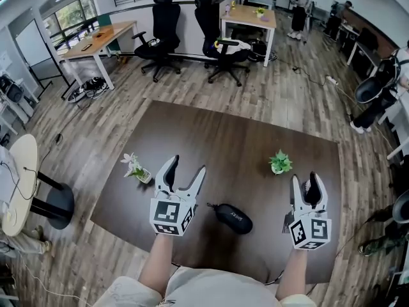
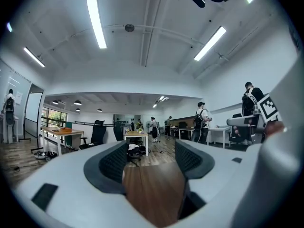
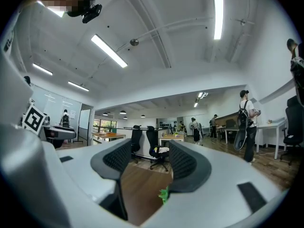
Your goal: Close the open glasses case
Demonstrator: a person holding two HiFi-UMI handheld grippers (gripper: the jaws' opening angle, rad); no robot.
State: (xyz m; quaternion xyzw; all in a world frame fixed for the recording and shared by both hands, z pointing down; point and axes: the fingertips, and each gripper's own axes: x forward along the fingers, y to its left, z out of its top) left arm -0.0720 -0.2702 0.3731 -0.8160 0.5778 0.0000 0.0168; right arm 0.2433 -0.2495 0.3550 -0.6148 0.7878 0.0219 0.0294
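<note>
Brown office table [image 1: 223,133] bears a glasses case [image 1: 233,218]; left gripper [image 1: 188,165] and right gripper [image 1: 305,181] jaws apart, empty.

Head view: high over desk [image 1: 255,133], faces steeply down. Left tool [image 1: 188,165] and right tool [image 1: 305,178] near bottom edge.
Left gripper view: low, close over desk top, faces level along own jaws toward far office.
Right gripper view: same height and heading, set further right.
All three share black chairs [image 1: 165,24]. Head and right gripper views share plant [image 1: 280,162].
</note>
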